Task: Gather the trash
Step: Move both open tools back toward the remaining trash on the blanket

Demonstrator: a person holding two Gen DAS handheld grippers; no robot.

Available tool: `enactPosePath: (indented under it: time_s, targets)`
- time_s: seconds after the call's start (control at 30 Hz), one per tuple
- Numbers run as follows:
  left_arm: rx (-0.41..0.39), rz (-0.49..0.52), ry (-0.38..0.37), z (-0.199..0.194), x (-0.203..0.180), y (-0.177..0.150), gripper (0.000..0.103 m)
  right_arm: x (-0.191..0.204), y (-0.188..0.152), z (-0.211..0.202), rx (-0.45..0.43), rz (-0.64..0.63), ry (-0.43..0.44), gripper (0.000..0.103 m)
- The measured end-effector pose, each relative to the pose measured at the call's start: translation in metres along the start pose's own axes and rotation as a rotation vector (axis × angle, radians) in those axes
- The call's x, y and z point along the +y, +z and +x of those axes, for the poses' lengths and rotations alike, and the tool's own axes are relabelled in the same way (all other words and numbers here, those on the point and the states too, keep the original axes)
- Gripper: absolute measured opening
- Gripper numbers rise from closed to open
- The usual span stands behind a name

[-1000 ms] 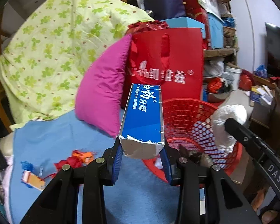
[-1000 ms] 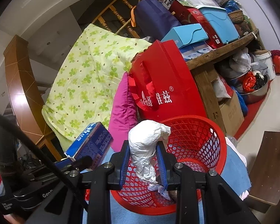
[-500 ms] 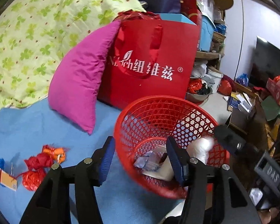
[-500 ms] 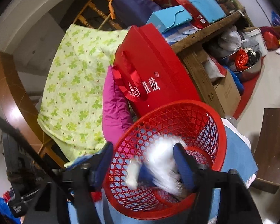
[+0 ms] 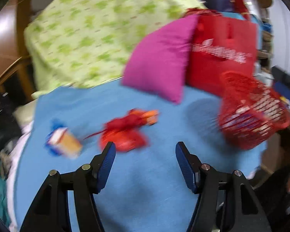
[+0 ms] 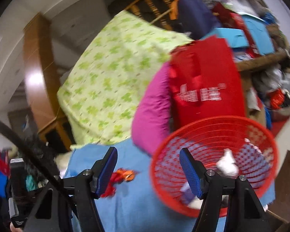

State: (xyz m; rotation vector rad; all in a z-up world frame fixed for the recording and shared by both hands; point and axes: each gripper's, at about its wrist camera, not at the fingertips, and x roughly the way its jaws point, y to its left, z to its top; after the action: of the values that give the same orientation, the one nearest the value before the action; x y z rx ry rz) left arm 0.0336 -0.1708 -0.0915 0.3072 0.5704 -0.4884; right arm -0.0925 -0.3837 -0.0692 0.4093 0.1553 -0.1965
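Observation:
A red mesh basket (image 5: pixel 249 114) stands on the blue cloth (image 5: pixel 145 193) at the right, with trash inside; in the right wrist view the basket (image 6: pixel 212 133) holds a white crumpled wad (image 6: pixel 227 164). Red and orange wrappers (image 5: pixel 125 131) and a small orange-and-white box (image 5: pixel 64 144) lie on the cloth. My left gripper (image 5: pixel 145 150) is open and empty, just short of the wrappers. My right gripper (image 6: pixel 148 155) is open and empty, left of the basket, above the cloth (image 6: pixel 137 208); wrappers (image 6: pixel 123 176) lie beyond it.
A magenta pillow (image 5: pixel 160 61), a red bag (image 5: pixel 222 56) and a green-patterned quilt (image 5: pixel 98 31) back the cloth. Cluttered shelves (image 6: pixel 261 38) stand at the right. The cloth's left edge drops to dark clutter (image 5: pixel 2 119).
Both grippers opened and dropped their loads into the basket: the blue box from the left, the white wad from the right. Both then swung left, away from the basket.

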Motion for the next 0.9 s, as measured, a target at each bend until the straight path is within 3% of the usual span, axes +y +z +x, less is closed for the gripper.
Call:
enactPosePath:
  time_s: [0.2,0.37,0.5,0.67,0.77,0.9]
  targets:
    - [-0.017,-0.108,0.125,-0.008,0.066,-0.028,0.067,0.055,-0.027,0.034,0.111,-0.088,0.070,0.071]
    - [-0.035,-0.186,0.158,-0.008,0.103,-0.046,0.067,0.094,-0.048,0.051,0.164,-0.171,0.090,0.071]
    - [-0.031,-0.242,0.169,0.000,0.124,-0.060,0.067,0.113,-0.063,0.059,0.199,-0.225,0.082,0.071]
    - [0.034,-0.284,0.139,0.014,0.134,-0.072,0.071,0.117,-0.076,0.070,0.292,-0.228,0.026,0.071]
    - [0.019,-0.263,0.154,0.011,0.136,-0.073,0.072,0.112,-0.079,0.070,0.337,-0.211,0.002,0.071]
    - [0.010,-0.336,0.136,0.007,0.150,-0.076,0.073,0.110,-0.075,0.071,0.381,-0.195,-0.018,0.071]
